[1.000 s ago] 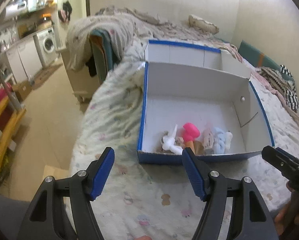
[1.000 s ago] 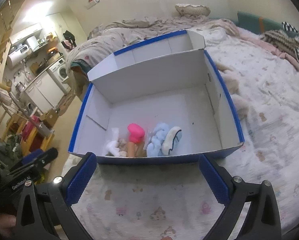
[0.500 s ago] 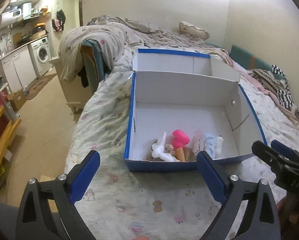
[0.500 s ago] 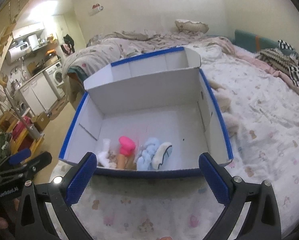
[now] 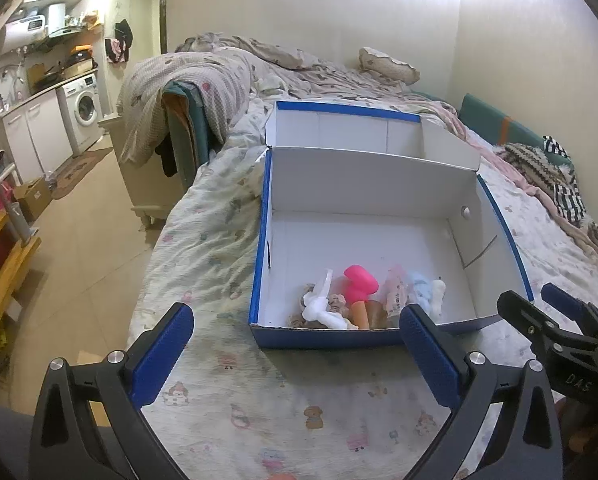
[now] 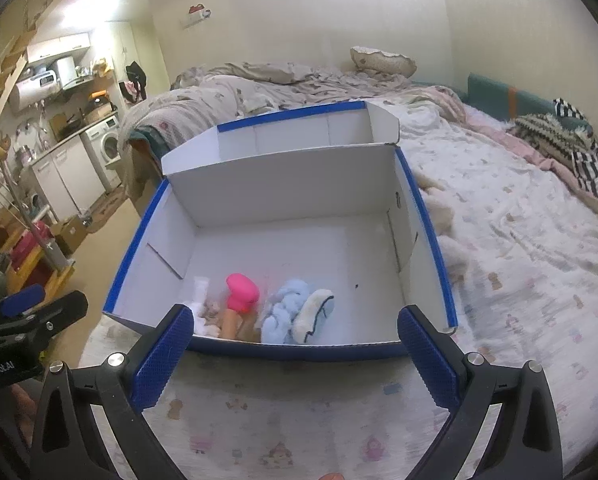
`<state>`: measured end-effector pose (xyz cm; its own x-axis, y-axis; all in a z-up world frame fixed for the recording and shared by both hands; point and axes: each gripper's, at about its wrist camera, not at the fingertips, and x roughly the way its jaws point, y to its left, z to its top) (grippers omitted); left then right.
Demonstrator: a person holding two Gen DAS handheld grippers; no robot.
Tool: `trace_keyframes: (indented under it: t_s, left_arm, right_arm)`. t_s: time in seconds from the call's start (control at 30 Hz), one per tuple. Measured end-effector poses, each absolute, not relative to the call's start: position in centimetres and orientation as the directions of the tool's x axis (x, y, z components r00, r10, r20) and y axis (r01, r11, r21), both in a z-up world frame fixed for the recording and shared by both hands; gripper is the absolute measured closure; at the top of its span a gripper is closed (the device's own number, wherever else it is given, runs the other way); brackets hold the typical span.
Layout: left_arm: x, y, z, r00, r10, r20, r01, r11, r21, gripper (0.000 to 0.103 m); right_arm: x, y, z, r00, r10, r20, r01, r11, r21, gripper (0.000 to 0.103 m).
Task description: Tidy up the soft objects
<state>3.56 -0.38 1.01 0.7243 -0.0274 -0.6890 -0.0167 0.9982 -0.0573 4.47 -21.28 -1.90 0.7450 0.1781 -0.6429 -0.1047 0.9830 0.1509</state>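
- The bed (image 5: 227, 240) carries everything, its printed sheet giving the open box a soft, level seat
- The blue-edged white box (image 5: 379, 184) sits with its lid folded back, so both tools can reach in from the near side
- The soft toys lie bunched against the near wall: a pink one (image 5: 359, 280), a white one (image 5: 319, 308), a pale blue one (image 6: 287, 312)
- The left hand-held gripper (image 5: 295, 344) is opening, nothing between its jaws; a second ago they stood much closer together
- The right hand-held gripper (image 6: 295, 344) hangs spread wide and empty, as it was earlier, just short of the box
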Motion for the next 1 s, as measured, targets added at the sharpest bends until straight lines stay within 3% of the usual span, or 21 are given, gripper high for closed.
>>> trace_keyframes:
  t_s: [1.0]
  left_arm:
    - [3.54, -0.48, 0.41, 0.712, -0.035, -0.701, -0.009, 0.998, -0.060, 0.000]
  right_arm:
    - [4.65, -21.72, -1.80, 0.745, 0.175, -0.644, -0.097, 0.983, 0.155, 0.000]
